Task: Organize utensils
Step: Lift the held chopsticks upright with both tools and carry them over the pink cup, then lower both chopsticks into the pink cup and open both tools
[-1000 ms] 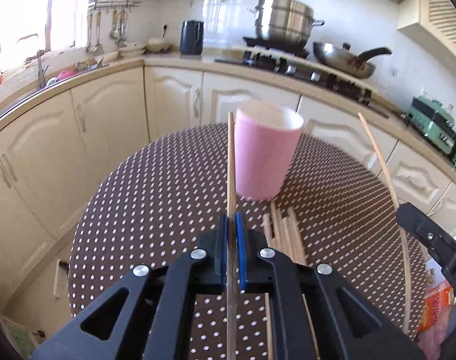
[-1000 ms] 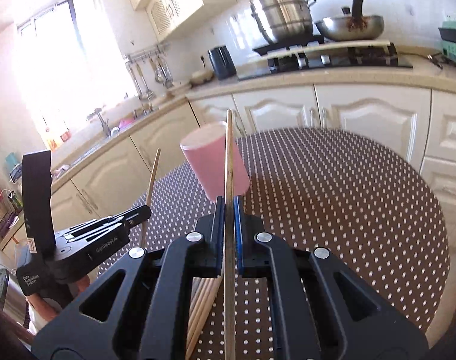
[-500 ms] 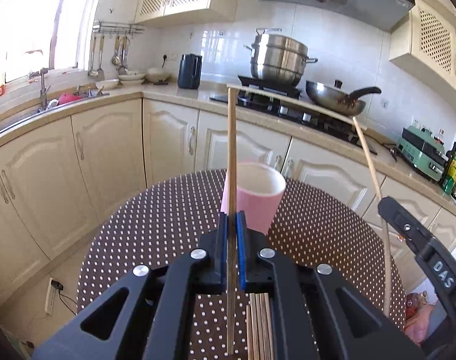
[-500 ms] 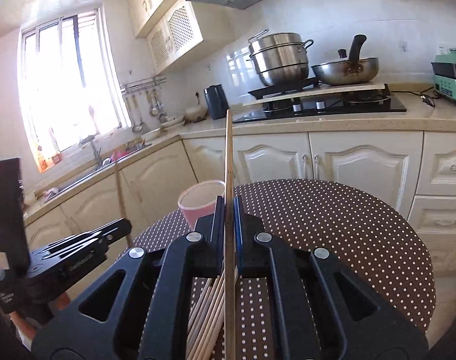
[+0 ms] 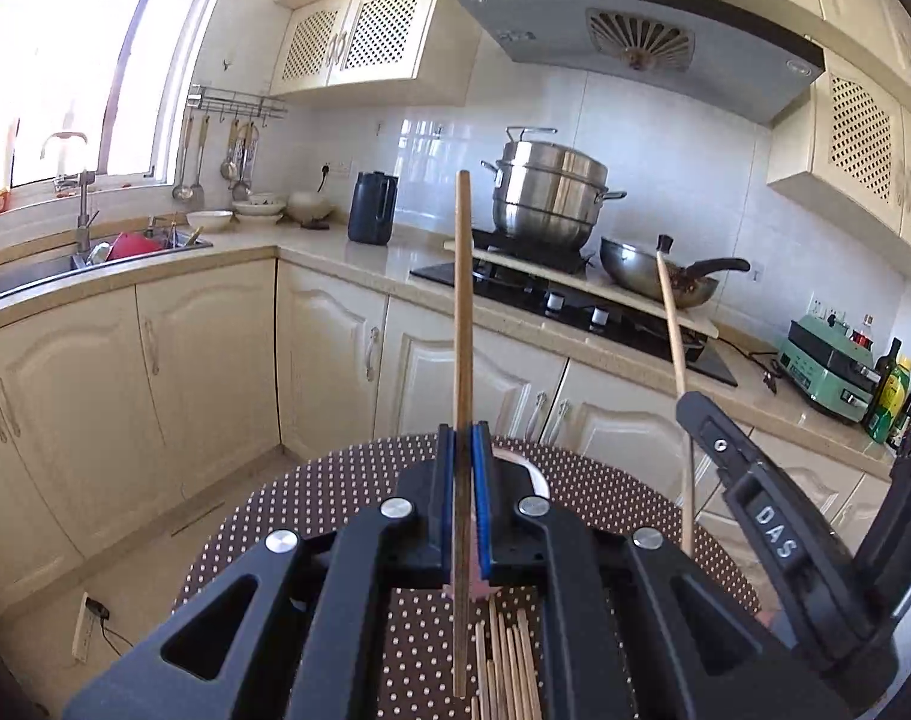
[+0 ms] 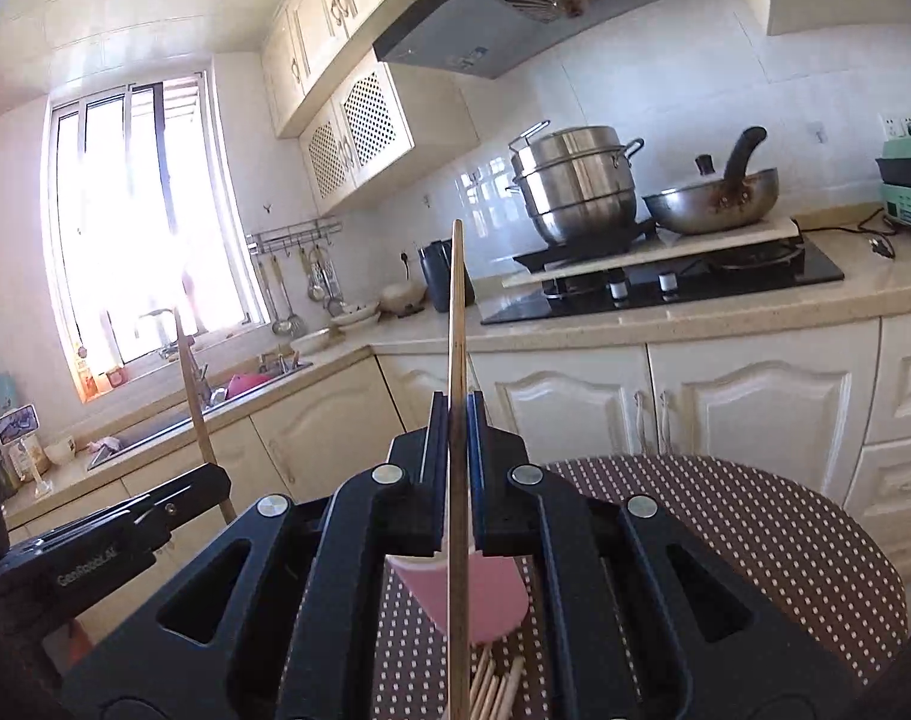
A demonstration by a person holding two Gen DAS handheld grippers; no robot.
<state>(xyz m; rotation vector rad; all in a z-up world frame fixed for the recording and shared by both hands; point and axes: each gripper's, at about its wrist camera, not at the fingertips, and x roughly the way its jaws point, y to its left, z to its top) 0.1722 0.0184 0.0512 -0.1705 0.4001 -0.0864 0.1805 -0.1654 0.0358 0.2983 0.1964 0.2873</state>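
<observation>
Each claw, left [image 5: 464, 450] and right [image 6: 457, 414], clamps one upright chopstick [image 5: 463, 312].

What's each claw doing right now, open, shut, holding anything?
Left claw: shut on one wooden chopstick, held upright.
Right claw: shut on another chopstick, also upright.

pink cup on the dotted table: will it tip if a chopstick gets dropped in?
Possibly. The tall pink plastic-looking cup looks light, and its base seems narrower than its rim. The long wooden chopstick would probably lean on the rim, levering it sideways. Lower it gently.
</observation>
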